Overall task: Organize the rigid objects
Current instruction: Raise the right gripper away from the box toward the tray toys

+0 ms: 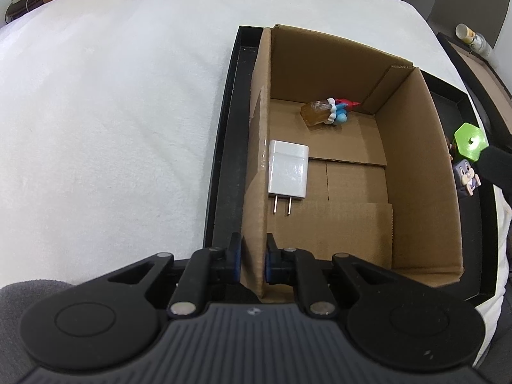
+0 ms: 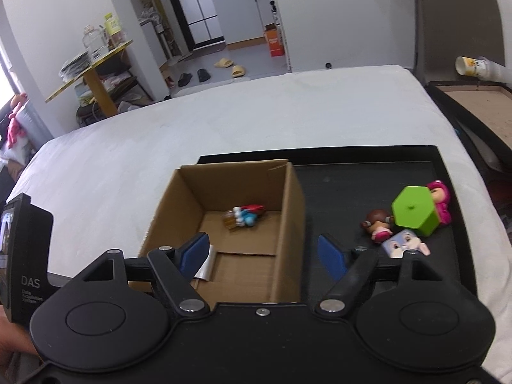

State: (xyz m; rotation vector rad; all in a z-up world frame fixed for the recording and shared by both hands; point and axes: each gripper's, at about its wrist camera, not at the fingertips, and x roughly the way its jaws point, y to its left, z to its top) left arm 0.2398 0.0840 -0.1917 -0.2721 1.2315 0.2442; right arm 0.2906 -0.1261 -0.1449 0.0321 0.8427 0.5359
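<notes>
An open cardboard box stands on a black tray. Inside lie a white plug charger and a small blue, red and amber toy. My left gripper is shut on the box's left wall, one pad on each side. In the right wrist view my right gripper hangs open over the box, with nothing between its pads. On the tray to the right of the box lie a green hexagonal block, a pink figure, a brown-haired doll and a bunny block.
The tray rests on a white bed cover. A dark-framed side table with a paper cup on its side stands at the right. Beyond the bed are a yellow shelf and slippers on the floor.
</notes>
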